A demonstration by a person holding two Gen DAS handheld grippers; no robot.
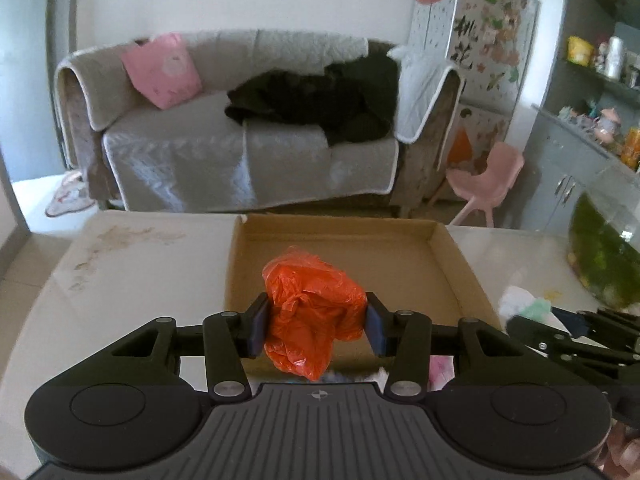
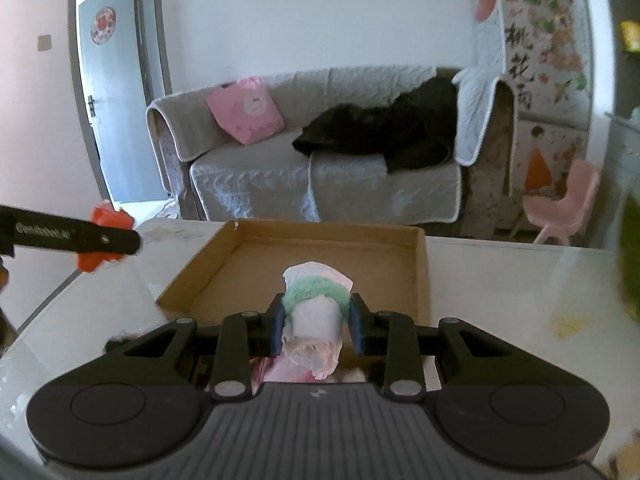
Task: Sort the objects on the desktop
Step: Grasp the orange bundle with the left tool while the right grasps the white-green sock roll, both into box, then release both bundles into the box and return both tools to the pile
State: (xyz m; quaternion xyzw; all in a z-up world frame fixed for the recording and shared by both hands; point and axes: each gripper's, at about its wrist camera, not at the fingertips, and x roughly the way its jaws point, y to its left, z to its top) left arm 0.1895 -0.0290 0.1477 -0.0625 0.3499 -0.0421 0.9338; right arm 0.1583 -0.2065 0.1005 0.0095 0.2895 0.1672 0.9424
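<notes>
My left gripper is shut on a crumpled orange plastic bag, held up in front of the shallow cardboard box on the white table. In the right wrist view my right gripper is shut on a bundle of white, green and pink soft cloth, just before the near edge of the same box. The box floor looks bare in both views. The left gripper's arm and the orange bag show at the left of the right wrist view; the right gripper's linkage shows at the right of the left wrist view.
A white table with brown stains at its far left bears the box. More pink and white soft items lie under the grippers. A green fish tank stands at the table's right. Beyond are a grey sofa and a pink chair.
</notes>
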